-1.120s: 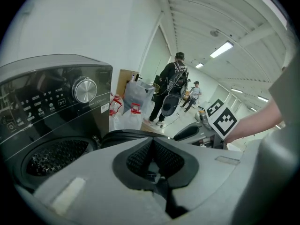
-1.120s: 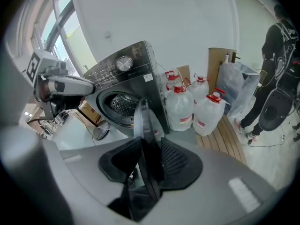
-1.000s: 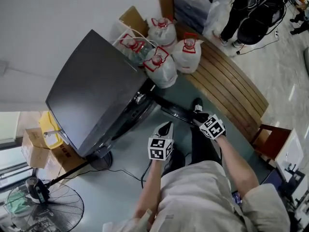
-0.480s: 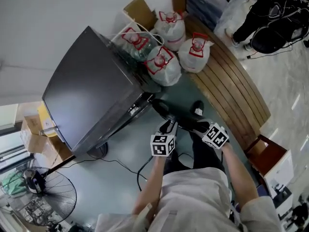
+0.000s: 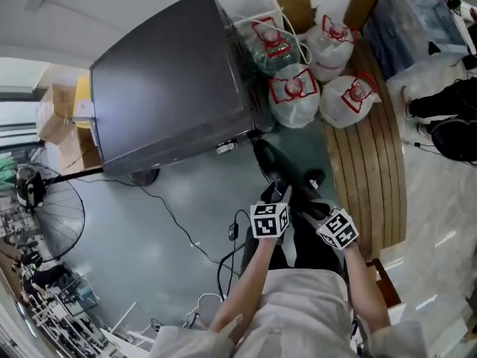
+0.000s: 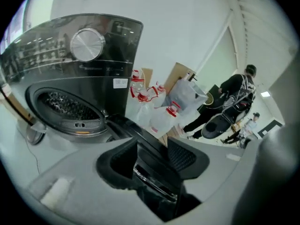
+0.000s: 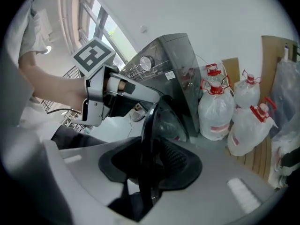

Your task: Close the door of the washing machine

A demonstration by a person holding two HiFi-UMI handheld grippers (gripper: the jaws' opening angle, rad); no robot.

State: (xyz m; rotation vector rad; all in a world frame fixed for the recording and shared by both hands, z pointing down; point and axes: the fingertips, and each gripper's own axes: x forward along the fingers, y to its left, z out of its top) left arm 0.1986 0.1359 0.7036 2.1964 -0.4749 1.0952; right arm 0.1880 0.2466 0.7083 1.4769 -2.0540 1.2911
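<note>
Door (image 7: 157, 118) stands open; right gripper (image 7: 152, 156) pinches its rim, left gripper (image 6: 153, 151) jaws, just opening, straddle it.

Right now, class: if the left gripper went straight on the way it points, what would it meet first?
The open washing machine door: its edge lies between the jaws of the left gripper, which have just been opening and seem clear of it.

Fan (image 5: 48, 215) cut off at left edge, near end of door (image 5: 270, 162) apparently hidden
</note>
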